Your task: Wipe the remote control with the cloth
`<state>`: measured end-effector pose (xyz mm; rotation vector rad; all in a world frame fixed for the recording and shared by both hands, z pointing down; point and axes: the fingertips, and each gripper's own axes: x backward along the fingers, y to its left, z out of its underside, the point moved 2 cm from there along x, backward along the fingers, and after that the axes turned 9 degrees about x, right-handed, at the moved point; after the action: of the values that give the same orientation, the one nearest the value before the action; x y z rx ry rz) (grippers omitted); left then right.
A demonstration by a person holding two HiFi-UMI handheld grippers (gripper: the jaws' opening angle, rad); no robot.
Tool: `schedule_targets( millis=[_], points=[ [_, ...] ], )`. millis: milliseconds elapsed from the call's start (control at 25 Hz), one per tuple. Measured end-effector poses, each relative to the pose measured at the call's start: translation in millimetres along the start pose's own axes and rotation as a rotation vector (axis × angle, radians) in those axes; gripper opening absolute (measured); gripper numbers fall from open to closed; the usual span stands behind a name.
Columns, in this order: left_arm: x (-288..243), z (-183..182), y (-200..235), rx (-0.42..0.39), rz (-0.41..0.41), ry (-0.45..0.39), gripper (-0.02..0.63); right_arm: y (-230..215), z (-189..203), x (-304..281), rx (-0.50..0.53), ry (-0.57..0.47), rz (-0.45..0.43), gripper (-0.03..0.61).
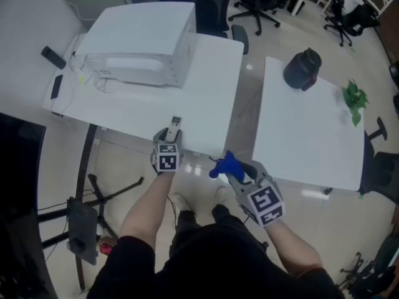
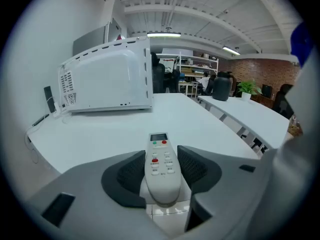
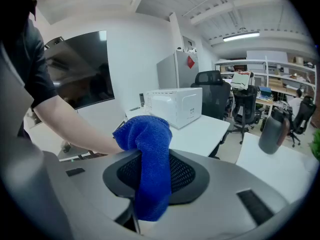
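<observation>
1. Two grippers show in the head view, each in one of my hands, at the near edge of the white counter (image 1: pixel 206 98).
2. My left gripper (image 1: pixel 169 136) is clamped on the slim white remote control (image 2: pixel 161 169). The ribbed pads press its lower body from both sides.
3. That remote sticks out past the jaws, button face up, its small display end aimed towards the white microwave oven (image 1: pixel 140 42) at the back of the counter. I cannot tell whether it touches the counter.
4. My right gripper (image 1: pixel 240 174) is closed on the blue terry cloth (image 3: pixel 149 139). The cloth bunches above the jaws and hangs down between them.
5. From the head view, the cloth is just beside the remote but apart from it, over the gap between this counter and a second white counter (image 1: pixel 312 136).
6. A dark jug (image 1: pixel 303 68) and a green leafy plant (image 1: pixel 354 98) stand on that second counter.
</observation>
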<state>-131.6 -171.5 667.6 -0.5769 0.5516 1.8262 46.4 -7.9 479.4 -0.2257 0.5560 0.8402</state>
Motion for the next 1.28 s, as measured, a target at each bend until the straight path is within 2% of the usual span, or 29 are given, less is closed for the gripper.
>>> schedule_targets(
  millis=[360, 400, 520, 760, 1040, 1280],
  points=[
    [-13, 13, 0, -0.043, -0.006, 0.081, 0.206, -4, 14, -9, -0.019, 0.020, -0.017, 0.117],
    [-14, 13, 0, -0.039, -0.009, 0.084, 0.221, -4, 12, -10, -0.024, 0.020, -0.015, 0.117],
    [-9, 9, 1, -0.024, -0.011, 0.064, 0.256, -7, 8, -14, -0.029, 0.018, -0.010, 0.117],
    [34, -4, -1, -0.001, 0.024, -0.010, 0.256, -23, 8, -49, 0.025, 0.049, 0.010, 0.117],
    [114, 9, -25, 0.013, 0.111, -0.039, 0.256, -51, 43, -143, 0.117, 0.196, 0.048, 0.118],
    [157, 25, -32, 0.042, 0.137, -0.038, 0.256, -59, 81, -205, 0.181, 0.343, 0.036, 0.123]
  ],
)
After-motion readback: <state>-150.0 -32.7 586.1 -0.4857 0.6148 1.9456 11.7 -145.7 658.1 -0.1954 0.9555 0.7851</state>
